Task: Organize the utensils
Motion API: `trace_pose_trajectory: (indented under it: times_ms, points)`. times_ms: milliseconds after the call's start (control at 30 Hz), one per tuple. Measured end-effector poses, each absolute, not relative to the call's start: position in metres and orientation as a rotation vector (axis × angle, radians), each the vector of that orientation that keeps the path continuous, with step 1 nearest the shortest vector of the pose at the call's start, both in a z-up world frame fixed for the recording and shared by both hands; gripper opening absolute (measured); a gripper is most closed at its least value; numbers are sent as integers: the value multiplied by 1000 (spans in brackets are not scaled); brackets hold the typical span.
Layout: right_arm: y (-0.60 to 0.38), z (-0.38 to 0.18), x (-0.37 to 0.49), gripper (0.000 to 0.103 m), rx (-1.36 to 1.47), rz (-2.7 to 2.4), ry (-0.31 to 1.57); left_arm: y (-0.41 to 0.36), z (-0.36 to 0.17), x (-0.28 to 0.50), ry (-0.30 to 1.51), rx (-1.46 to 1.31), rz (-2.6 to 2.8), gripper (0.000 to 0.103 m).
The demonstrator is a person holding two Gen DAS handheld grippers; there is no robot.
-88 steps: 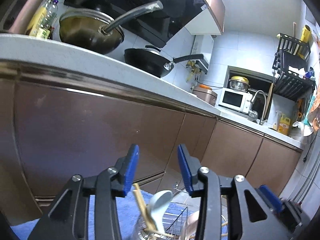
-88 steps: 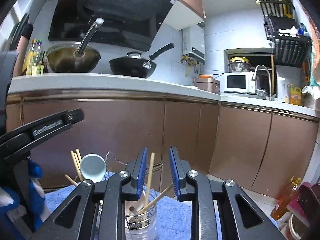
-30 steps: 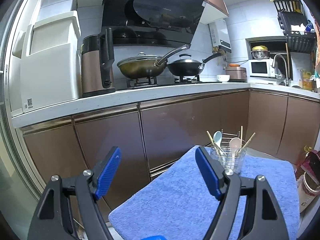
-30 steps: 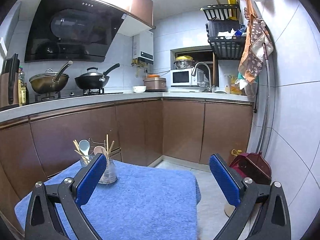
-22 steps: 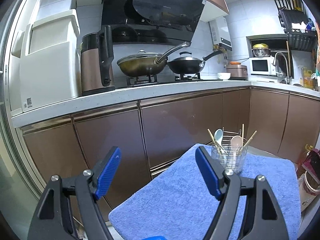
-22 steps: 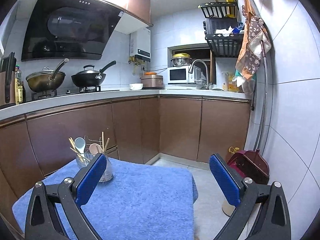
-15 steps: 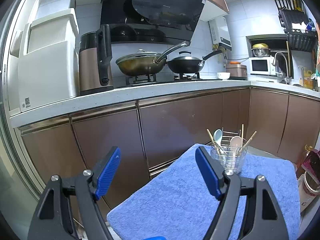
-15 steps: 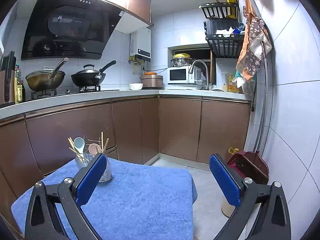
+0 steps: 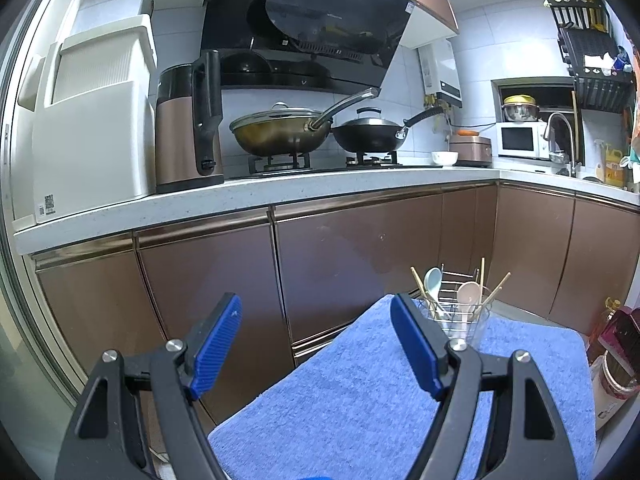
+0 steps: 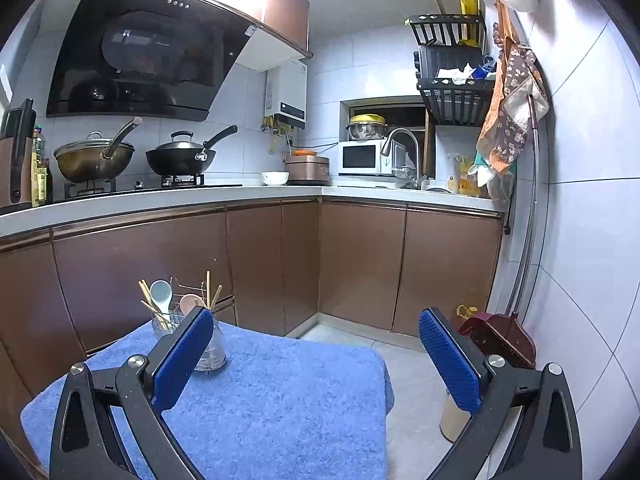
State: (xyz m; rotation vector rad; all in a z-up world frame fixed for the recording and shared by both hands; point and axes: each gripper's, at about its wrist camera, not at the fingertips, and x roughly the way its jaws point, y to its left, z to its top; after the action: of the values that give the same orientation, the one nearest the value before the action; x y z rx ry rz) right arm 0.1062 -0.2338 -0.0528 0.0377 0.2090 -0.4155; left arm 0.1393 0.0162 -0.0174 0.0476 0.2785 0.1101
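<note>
Now we see the clear utensil holder (image 9: 460, 320) upright on the far corner of the blue-towelled surface (image 10: 280, 400), bristling with chopsticks and two pale spoons; left gripper (image 9: 316, 344) and right gripper (image 10: 316, 356) gape wide, empty.

Left gripper (image 9: 316, 342) had black plastic triangular-cutout arms with round silver screws; its fingers (image 9: 216, 340) wore ribbed blue pads; right gripper (image 10: 316, 356) matched, black frame, silver screws, ribbed blue pads (image 10: 448, 364).
</note>
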Motion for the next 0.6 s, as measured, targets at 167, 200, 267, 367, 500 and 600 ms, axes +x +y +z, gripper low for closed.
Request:
trace_pose_trajectory:
  times_ms: [167,200,267,367,500,600]
  points:
    - [-232,-50,105,103,29,-418,206,17,-18,138,276,36,100,76]
    - [-231,-49,105,103,28,-419,206,17,-18,138,276,36,99,76]
    - [-230,-48,105,103,23,-421,204,17,-17,138,275,36,100,76]
    - [-228,-46,104,103,18,-422,199,17,-17,138,274,35,99,76]
    - [-226,-43,102,103,13,-424,193,18,-15,137,264,36,99,76]
    - [-226,-42,101,103,11,-424,190,18,-14,136,258,34,97,76]
